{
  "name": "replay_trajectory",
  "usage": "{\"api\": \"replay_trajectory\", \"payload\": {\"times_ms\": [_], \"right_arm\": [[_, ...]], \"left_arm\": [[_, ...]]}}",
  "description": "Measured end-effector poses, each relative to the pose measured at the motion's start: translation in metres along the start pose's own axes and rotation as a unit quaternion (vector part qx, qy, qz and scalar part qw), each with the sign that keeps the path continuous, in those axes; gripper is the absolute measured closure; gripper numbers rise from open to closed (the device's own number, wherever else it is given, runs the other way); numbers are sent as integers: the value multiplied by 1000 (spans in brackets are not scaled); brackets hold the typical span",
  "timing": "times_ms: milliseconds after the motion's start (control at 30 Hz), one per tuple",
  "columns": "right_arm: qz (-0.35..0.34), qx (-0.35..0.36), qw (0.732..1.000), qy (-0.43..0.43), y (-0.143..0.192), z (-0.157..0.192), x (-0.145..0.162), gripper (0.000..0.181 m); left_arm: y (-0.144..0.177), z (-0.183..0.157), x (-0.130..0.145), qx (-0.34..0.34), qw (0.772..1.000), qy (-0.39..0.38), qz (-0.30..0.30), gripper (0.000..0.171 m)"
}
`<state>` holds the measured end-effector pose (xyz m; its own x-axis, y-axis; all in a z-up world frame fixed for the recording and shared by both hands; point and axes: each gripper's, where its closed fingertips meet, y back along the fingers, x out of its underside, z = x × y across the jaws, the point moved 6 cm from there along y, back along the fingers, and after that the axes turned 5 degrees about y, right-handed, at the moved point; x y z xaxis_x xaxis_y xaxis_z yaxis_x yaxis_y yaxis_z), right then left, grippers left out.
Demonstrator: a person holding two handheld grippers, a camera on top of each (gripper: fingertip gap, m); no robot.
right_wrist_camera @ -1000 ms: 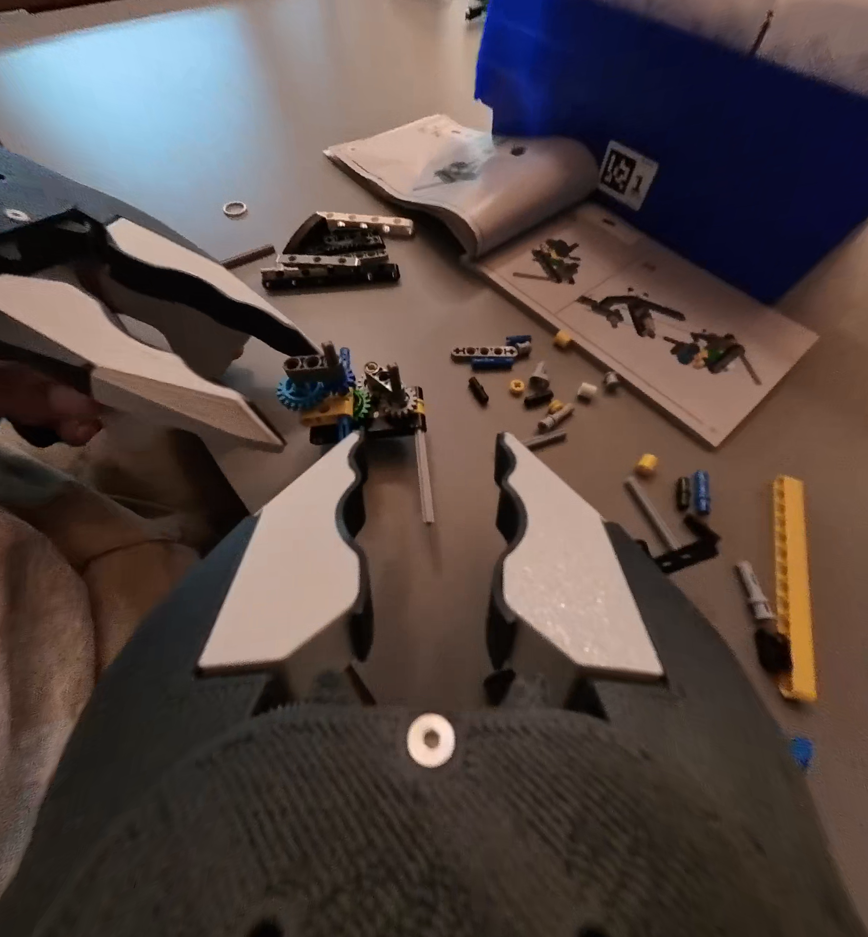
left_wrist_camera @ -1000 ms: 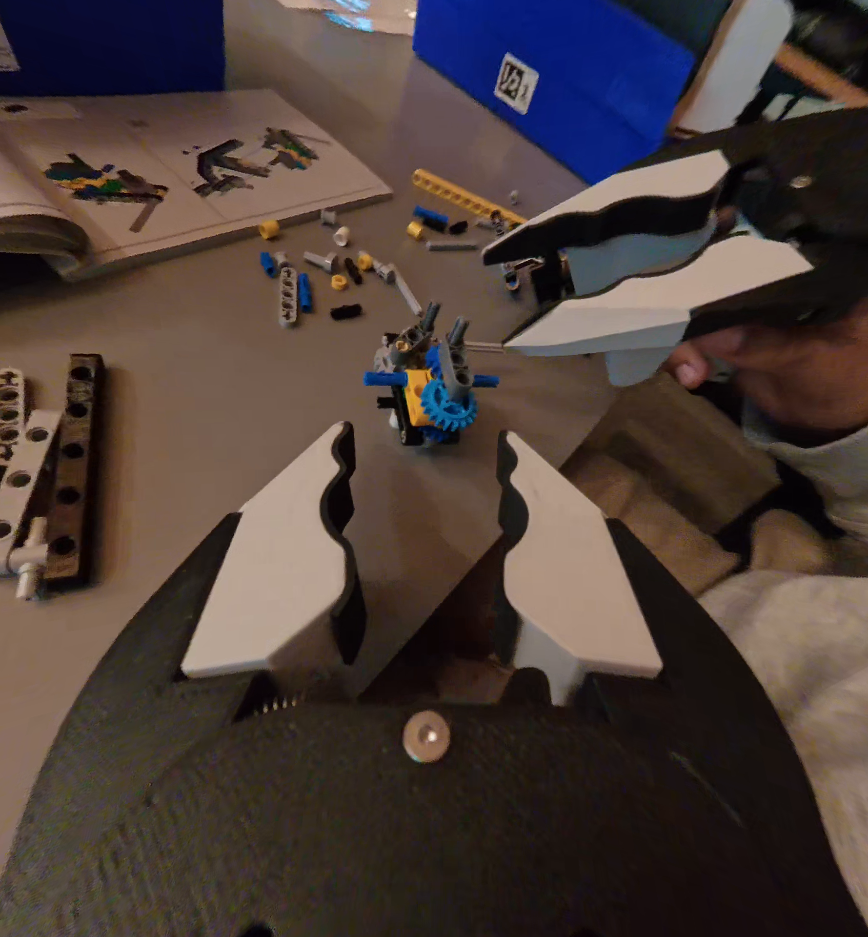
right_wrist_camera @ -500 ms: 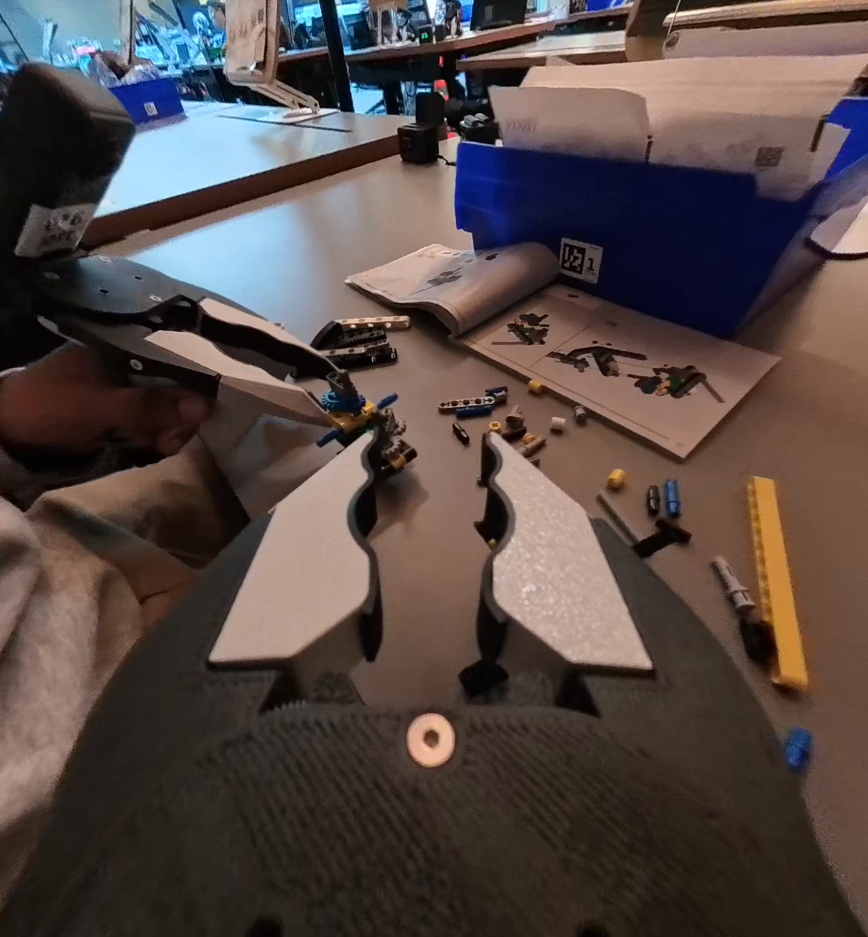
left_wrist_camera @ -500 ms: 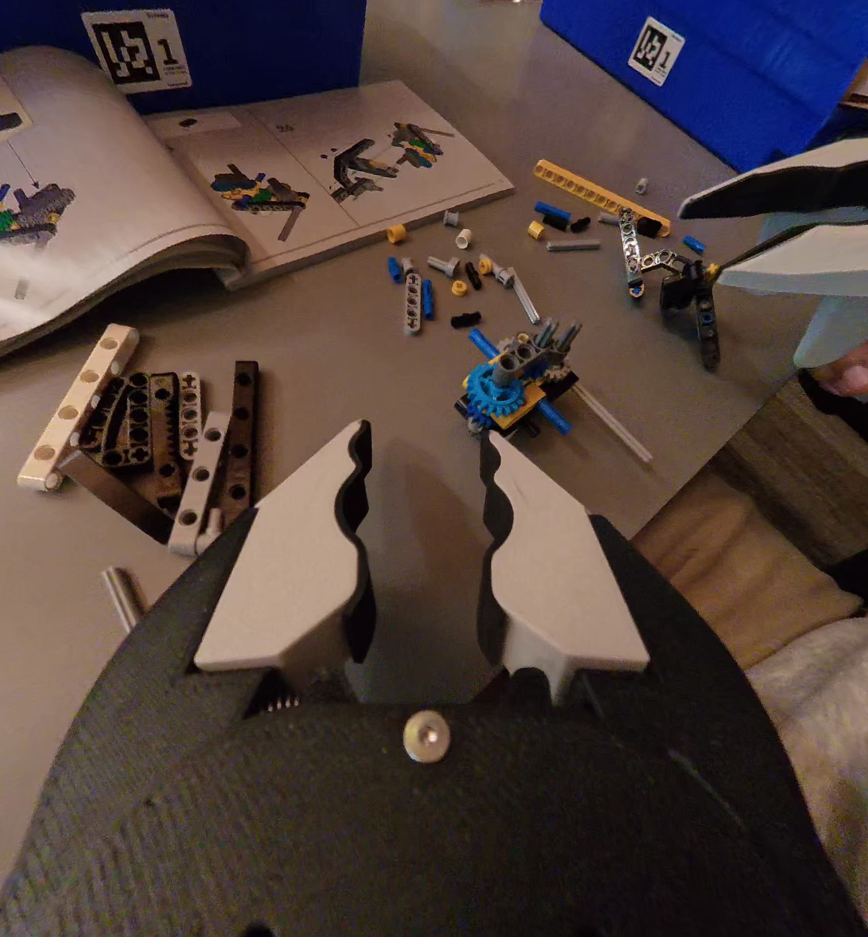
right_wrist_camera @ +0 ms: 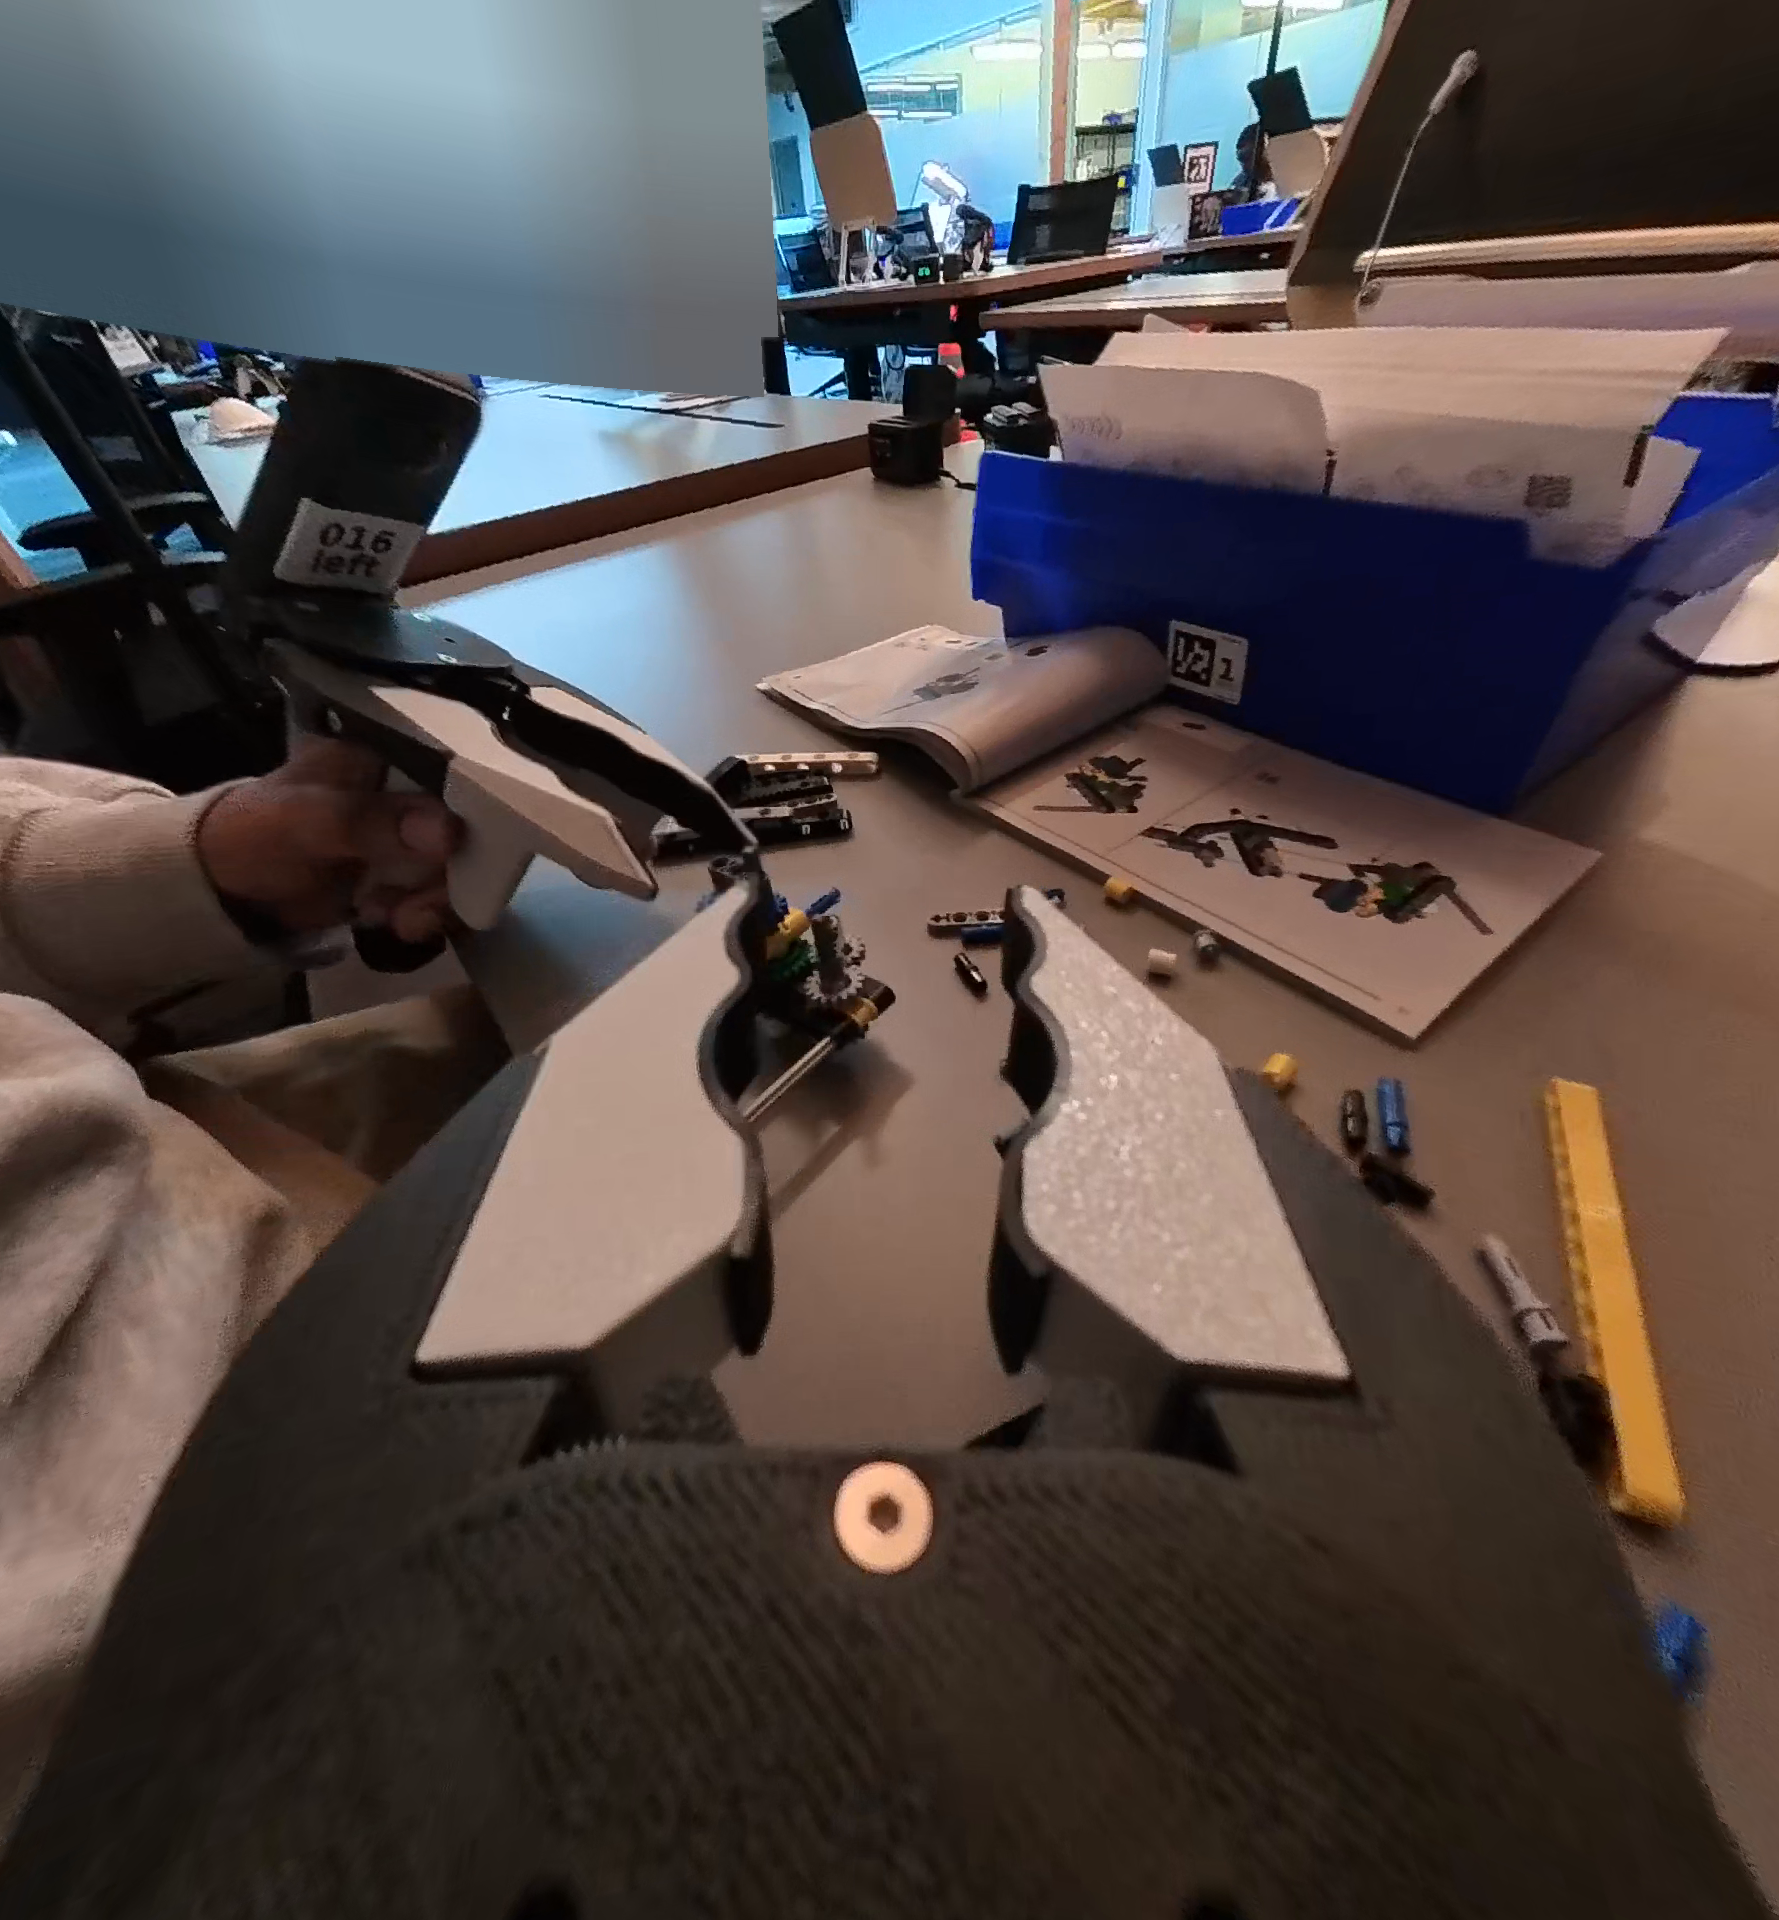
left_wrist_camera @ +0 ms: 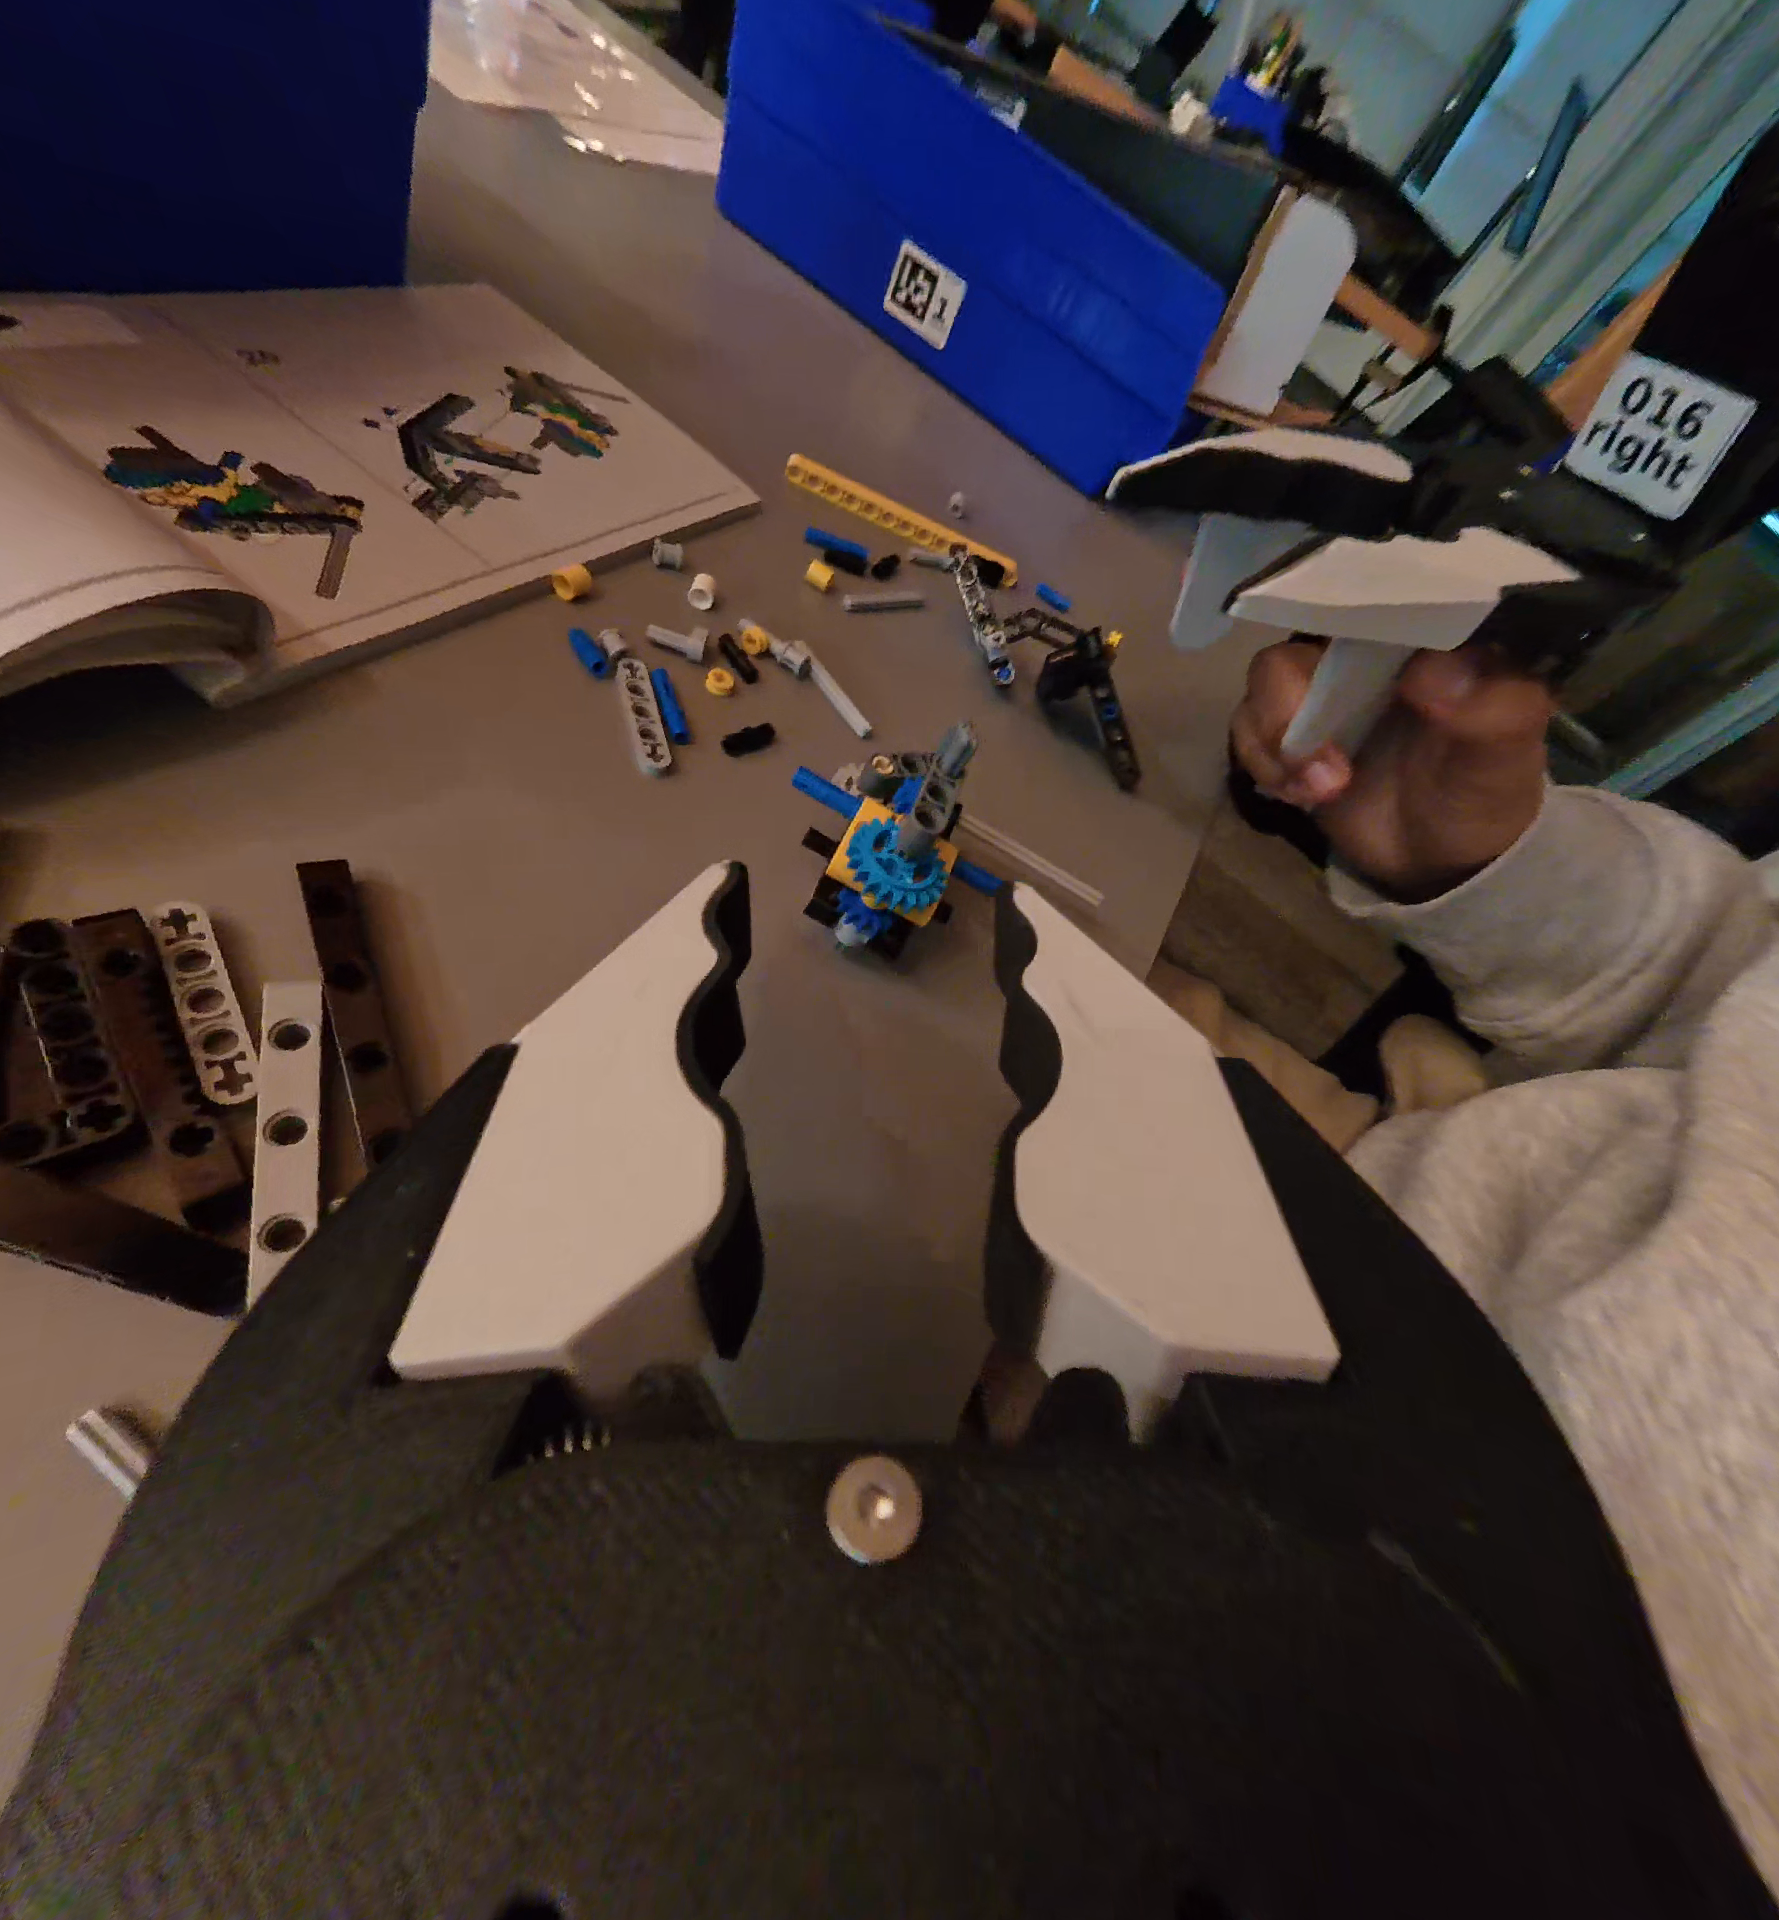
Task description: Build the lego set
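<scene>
Left gripper (left_wrist_camera: 869,914) half open, empty, hovering just short of gear assembly (left_wrist_camera: 890,842) near table's (left_wrist_camera: 552,831) front edge. Right gripper (right_wrist_camera: 880,909) half open too, empty, raised off to side. I judge assembly light, stiff, but pins could pop loose; I'd grip yellow-black core, not blue gear or axle. Loose beams (left_wrist_camera: 189,1029) left, small pins (left_wrist_camera: 698,665) beyond. Far edge: blue bin (right_wrist_camera: 1332,634) holding paper.

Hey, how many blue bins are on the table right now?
2. One blue bin stands beyond the long yellow beam; the other sits behind the open instruction booklet. More may lie outside view.
</scene>
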<state>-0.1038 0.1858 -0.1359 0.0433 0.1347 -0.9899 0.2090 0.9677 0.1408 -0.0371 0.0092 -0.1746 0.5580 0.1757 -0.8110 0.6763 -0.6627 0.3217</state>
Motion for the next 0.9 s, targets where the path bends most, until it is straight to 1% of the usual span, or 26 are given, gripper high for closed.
{"api": "replay_trajectory", "payload": {"times_ms": [100,167,267,300,333,367,400,500,600,667,700,800,900], "right_arm": [[5,9,1000,17,-3,1,0,140],[6,20,999,28,-4,0,0,148],[13,55,997,54,-5,-4,1,157],[17,64,996,61,-6,-6,2,156],[20,70,995,68,-6,-6,3,154],[22,74,994,74,-7,-6,3,150],[23,77,994,78,-7,-6,4,147],[15,80,992,95,-4,-2,3,143],[-9,57,991,122,2,8,1,157],[-25,41,991,125,5,13,-2,166],[-35,33,991,124,7,16,-3,168],[-71,-12,993,90,11,24,-8,167],[-102,-56,993,20,14,26,-13,154]], "left_arm": [[3,1,-2,4,1000,7,-15,126],[2,2,-2,7,1000,18,-12,126],[3,4,-4,13,999,33,-17,126],[4,3,-4,18,999,34,-20,125],[5,0,-5,36,999,30,-24,121],[7,-6,-6,65,997,20,-29,113],[8,-8,-6,76,996,14,-34,108],[11,-10,-8,72,996,1,-50,103],[13,-10,-7,50,997,-13,-56,102],[14,-9,-6,30,998,-27,-55,100],[14,-9,-6,20,998,-35,-57,100],[14,-10,-3,1,997,-58,-56,105],[12,-12,0,-8,996,-78,-45,109]]}}
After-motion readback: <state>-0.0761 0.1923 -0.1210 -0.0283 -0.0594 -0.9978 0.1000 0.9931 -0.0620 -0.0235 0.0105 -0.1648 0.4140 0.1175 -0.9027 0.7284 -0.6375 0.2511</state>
